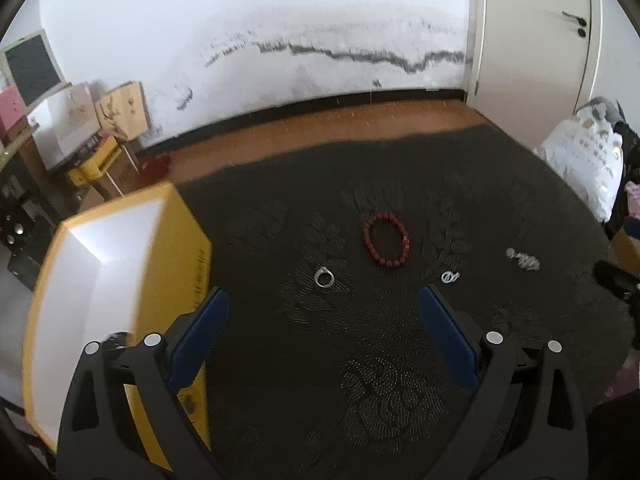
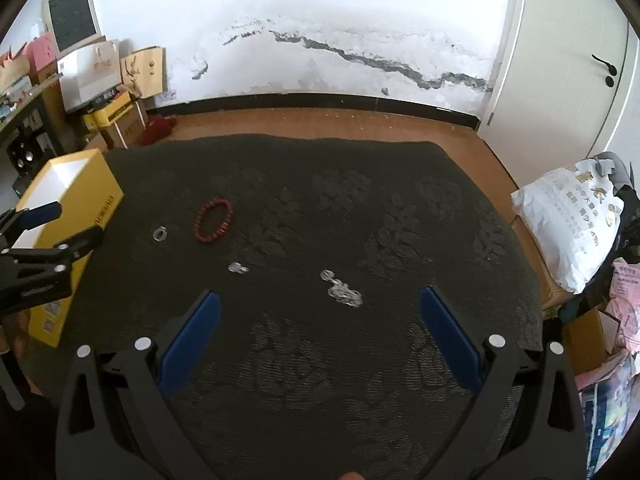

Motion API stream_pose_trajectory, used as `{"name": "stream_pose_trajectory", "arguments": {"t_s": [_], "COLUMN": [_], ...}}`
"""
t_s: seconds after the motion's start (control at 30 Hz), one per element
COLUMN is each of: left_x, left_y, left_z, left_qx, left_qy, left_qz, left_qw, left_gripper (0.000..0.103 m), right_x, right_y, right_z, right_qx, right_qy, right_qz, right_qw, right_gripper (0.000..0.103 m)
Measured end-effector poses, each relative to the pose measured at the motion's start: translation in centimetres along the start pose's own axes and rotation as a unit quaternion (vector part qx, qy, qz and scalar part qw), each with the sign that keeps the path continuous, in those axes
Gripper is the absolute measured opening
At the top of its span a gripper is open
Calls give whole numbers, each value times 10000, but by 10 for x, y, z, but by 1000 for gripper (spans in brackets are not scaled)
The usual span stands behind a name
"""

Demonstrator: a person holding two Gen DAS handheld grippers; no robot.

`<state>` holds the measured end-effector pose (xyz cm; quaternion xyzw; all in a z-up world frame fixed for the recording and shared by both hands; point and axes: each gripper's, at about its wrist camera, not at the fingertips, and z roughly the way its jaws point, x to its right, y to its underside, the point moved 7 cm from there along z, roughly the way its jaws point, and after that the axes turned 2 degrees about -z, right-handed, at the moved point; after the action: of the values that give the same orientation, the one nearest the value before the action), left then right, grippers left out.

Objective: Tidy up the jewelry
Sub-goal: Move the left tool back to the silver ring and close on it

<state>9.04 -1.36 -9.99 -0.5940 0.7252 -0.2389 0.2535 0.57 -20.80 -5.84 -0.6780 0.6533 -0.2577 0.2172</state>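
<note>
- Lying on the dark patterned cloth [image 1: 360,360], the red bead bracelet [image 1: 386,245] sits ahead of the left gripper [image 1: 323,300], roughly on the line between its two blue pads and well beyond their tips.
- A silver ring [image 1: 324,277] lies nearer, ahead of the left jaw; a small silver piece [image 1: 450,277] lies just past the right jaw's tip.
- The silver chain [image 2: 344,292] lies between the spread jaws of the right gripper [image 2: 320,300], just ahead of the tips; the left wrist view shows it only as a small blur far to the right.
- Both grippers stand wide apart, holding nothing.
- The yellow box [image 1: 120,280], open with a white inside, lies under the left gripper's left jaw; the right wrist view shows that gripper over the box edge.
- Only the right wrist view shows the white printed bag [image 2: 568,220] clearly.
</note>
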Motion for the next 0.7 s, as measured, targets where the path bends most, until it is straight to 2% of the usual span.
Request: {"name": "stream_pose_trajectory", "arguments": {"t_s": [0.13,0.23,0.4,0.57,0.63,0.7], "left_x": [3,3,0,0,1,1], "left_y": [5,1,4,10,14,17], "left_z": [37,54,72,100,112,122], "left_qx": [-402,-386,-401,-403,-500,-563], "left_qy": [103,-26,151,-11,14,33], "left_qz": [-286,-298,-467,-164,-147,-140], "left_qw": [9987,9988,9980,9991,9986,9983], "left_gripper": [93,93,93,93,84,82], "right_x": [9,11,9,4,3,4], "right_y": [1,-1,2,2,0,-1], "right_z": [5,5,9,13,14,14], "right_qx": [-30,-16,-84,-126,-121,-105], "right_qy": [-52,-58,-103,-143,-151,-153], "right_qz": [84,79,32,-46,-64,-64], "right_qw": [9999,10000,9999,9998,9998,9998], "right_gripper": [96,96,96,96,96,96]}}
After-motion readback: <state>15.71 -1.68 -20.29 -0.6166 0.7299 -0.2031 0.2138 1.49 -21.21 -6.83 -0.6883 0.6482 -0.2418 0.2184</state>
